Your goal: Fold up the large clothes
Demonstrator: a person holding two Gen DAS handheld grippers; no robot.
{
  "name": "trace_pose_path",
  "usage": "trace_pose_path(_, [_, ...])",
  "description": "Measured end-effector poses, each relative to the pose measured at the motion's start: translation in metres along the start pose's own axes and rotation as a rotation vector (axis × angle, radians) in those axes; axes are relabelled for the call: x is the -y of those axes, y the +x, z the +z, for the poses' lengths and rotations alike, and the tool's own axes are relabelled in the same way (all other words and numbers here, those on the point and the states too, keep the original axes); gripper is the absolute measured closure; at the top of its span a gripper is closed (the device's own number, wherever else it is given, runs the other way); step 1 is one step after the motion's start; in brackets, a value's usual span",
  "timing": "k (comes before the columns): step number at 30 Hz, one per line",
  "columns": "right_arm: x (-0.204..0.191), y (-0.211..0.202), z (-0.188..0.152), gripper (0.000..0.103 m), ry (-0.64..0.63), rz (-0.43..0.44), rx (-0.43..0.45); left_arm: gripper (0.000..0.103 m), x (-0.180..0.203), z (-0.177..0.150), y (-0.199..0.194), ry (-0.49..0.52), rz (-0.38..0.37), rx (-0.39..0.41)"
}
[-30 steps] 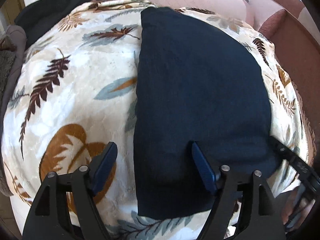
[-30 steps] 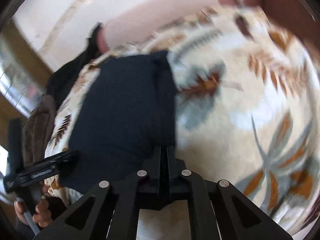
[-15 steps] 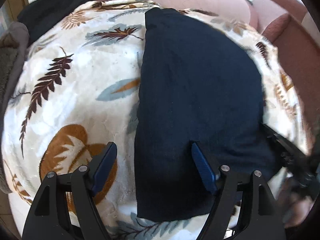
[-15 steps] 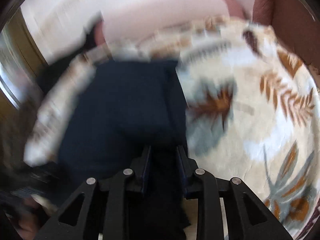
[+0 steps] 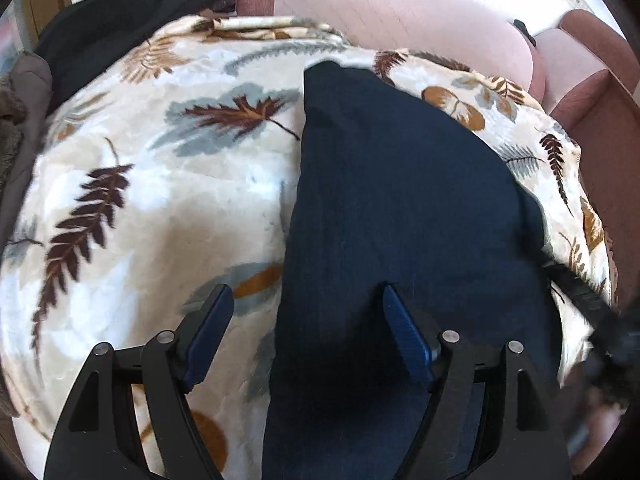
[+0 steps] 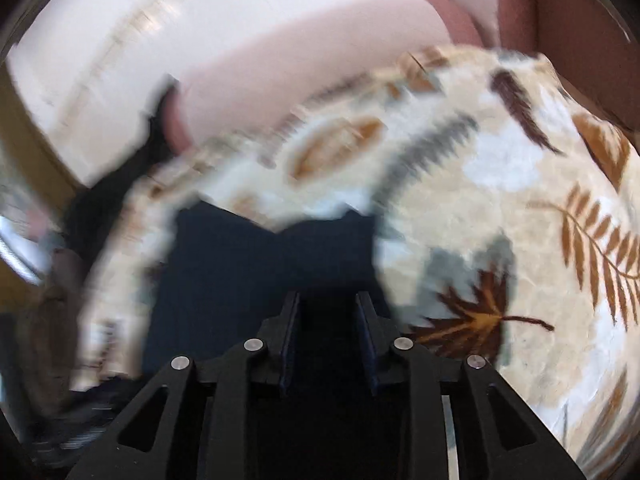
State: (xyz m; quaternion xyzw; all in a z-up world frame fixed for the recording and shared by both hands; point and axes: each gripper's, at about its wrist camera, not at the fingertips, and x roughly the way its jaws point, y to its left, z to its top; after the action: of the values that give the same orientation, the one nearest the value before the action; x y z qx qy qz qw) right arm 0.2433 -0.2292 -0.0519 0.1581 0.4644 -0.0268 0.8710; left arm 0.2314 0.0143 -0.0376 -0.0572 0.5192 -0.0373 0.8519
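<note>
A dark navy garment lies folded in a long strip on a leaf-patterned blanket. My left gripper is open, low over the garment's near left edge, one finger over the blanket and one over the cloth. My right gripper is partly open over the garment with dark cloth between its fingers; the view is blurred, so I cannot tell whether it touches the cloth. The right gripper's body shows blurred at the right edge of the left wrist view.
The blanket covers a sofa with pink cushions and brown upholstery behind and to the right. A black cloth lies at the back left. A grey-brown fabric sits at the left edge.
My right gripper went from shut to partly open and swung over the garment's near end. My left gripper stayed open and moved slightly forward along the garment's left edge.
</note>
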Motion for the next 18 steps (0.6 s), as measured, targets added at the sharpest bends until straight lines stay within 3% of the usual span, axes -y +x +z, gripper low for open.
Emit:
trace_pose_path(1, [0.010,0.012,-0.002,0.044,0.032,0.013,-0.019,0.024,0.000,0.000,0.002,-0.006,-0.008,-0.004])
trace_pose_path(4, [0.028,0.005,-0.002,0.044,0.125,0.086,-0.011,0.024,0.002,-0.001,0.003,-0.003,-0.007,0.000])
trace_pose_path(7, [0.022,-0.022,-0.003,0.053,0.090,0.090,0.034,0.023,0.003,-0.003,0.001,0.014,0.007,0.010])
trace_pose_path(10, [0.016,-0.051,-0.013,0.050,0.051,0.156,0.104,0.023,0.002,-0.004,0.000,0.002,0.007,0.011])
trace_pose_path(12, [0.013,-0.054,-0.023,0.050,0.007,0.149,0.109,0.023,0.001,-0.004,0.000,-0.009,0.008,0.003])
trace_pose_path(15, [0.012,-0.034,-0.034,0.053,-0.078,0.035,0.001,0.023,0.003,-0.005,-0.005,-0.010,0.014,-0.011])
trace_pose_path(18, [0.023,-0.056,-0.039,0.053,-0.017,0.070,0.034,0.023,0.007,-0.013,-0.019,0.025,0.029,-0.010])
